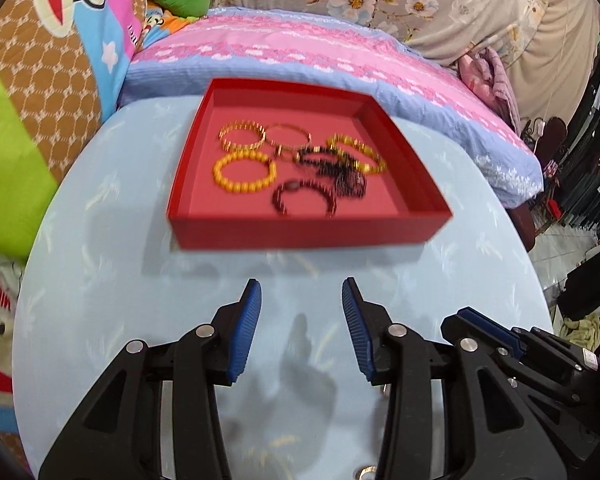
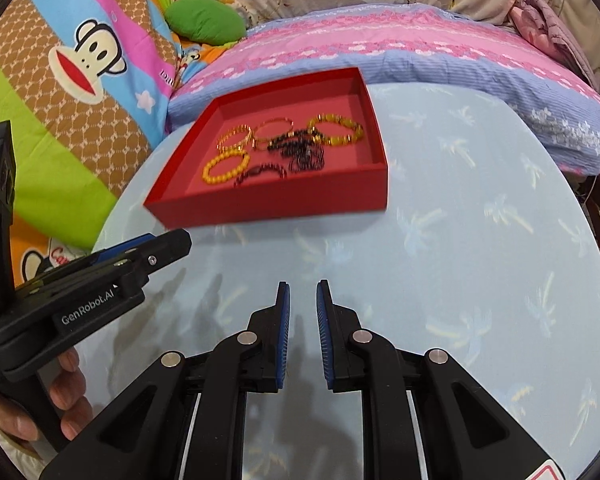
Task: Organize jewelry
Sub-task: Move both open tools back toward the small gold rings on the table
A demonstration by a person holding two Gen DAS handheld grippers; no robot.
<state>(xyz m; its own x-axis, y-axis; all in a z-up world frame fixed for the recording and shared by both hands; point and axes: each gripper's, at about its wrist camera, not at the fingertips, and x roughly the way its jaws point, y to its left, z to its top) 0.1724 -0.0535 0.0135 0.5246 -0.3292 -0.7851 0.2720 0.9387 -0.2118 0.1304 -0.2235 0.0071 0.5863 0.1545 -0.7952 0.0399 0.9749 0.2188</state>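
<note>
You are holding the left gripper point(image 1: 302, 300) over the pale blue tablecloth point(image 1: 480, 280), its 2 blue pads spread well apart with nothing between them. You are holding the right gripper point(image 2: 302, 292) with its pads drawn close, a narrow gap showing between them and nothing pinched there. Both are hanging just short of the red tray point(image 1: 300, 233), which is sitting on the round table near its far edge, close to the pink and blue quilt point(image 1: 300, 52). In the left wrist view the tray's long axis is running across the picture, its near wall facing you; in the right wrist view the tray is lying up and to the left, turned so a corner is pointing toward the left gripper point(image 2: 176, 240). Inside it, 6 or so pieces are lying flat and bunched together: a yellow bead bracelet point(image 1: 244, 171), a gold bangle point(image 1: 243, 136), a thin ring-shaped bangle point(image 1: 290, 136), a yellow-green bracelet point(image 1: 358, 154), a dark bead bracelet point(image 1: 304, 198) and a tangled black chain point(image 1: 340, 170). Your fingers point(image 2: 66, 384) are wrapping the left gripper's handle.
</note>
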